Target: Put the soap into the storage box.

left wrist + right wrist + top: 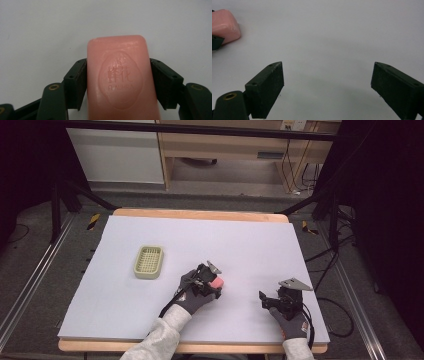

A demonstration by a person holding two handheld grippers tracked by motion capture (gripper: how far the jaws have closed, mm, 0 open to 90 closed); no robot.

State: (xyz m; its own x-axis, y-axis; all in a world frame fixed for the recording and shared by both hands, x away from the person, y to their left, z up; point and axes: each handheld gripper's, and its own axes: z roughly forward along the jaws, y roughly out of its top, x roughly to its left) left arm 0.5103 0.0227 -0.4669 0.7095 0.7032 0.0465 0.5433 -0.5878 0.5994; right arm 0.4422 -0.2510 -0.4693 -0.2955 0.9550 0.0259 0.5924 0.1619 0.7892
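Left gripper view: your left gripper [119, 83] clamps the pink soap [120, 77]; your right gripper [327, 87], nearer and rightward, has its jaws wide apart.

Wooden-edged table [200, 214] under a pale lavender sheet [240, 245], yellow-green slotted soap dish [148, 262] left of centre, pink soap bar [218, 283] near the middle.

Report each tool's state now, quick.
Left tool: closed on the pink soap bar, pads pressing both its sides.
Right tool: open, nothing between its jaws, over the bare white table surface.
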